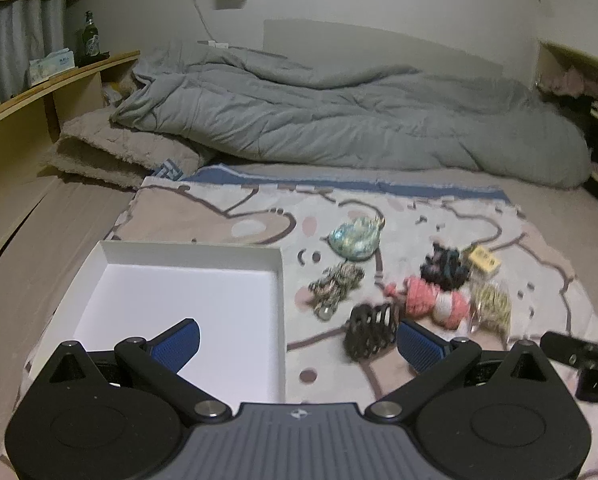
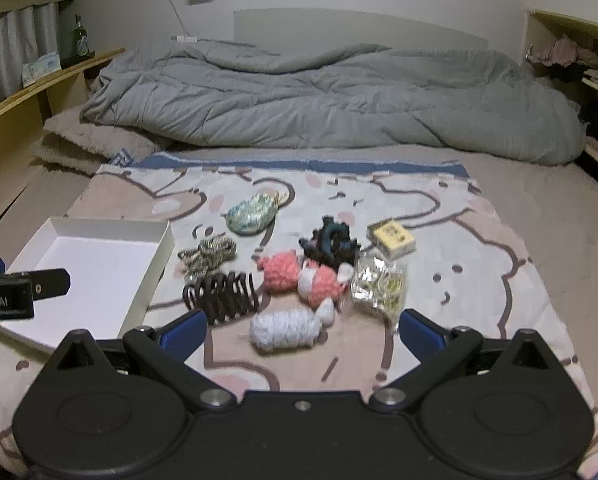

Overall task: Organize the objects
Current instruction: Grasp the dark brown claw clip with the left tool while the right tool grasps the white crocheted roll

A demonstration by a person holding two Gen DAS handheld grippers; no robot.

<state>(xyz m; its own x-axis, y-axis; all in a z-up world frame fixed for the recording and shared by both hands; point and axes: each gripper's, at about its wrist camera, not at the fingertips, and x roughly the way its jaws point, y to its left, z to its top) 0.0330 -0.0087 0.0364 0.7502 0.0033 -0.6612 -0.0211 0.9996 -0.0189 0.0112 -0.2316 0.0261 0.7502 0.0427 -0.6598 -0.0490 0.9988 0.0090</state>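
White tray (image 2: pixel 155 236): empty; approx. 9 small items, e.g. brown hair claw (image 2: pixel 223 296), on bed blanket (image 2: pixel 479 248), none sorted; left gripper (image 1: pixel 297 340) & right gripper (image 2: pixel 301 326) both wide, holding nothing.

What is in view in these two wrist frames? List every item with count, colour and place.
Box lid tray: 1, white, nothing in it, left on the patterned cloth.
Claw hair clip: 1, dark brown, just right of the tray.
Braided hair tie: 1, black and cream, behind the brown clip.
Iridescent pouch: 1, teal and gold, farthest back.
Black claw clip: 1, black, centre.
Fuzzy scrunchies: 2, pink with white, centre.
White fuzzy scrunchie: 1, white, nearest the right gripper.
Clear packet: 1, yellowish contents, right.
Small box: 1, yellow, back right.
Patterned cloth: 1, beige and pink, on the bed.
Duvet: 1, grey, behind.
Bottle: 1, green, left shelf.
Left gripper: open, over the tray's edge.
Right gripper: open.
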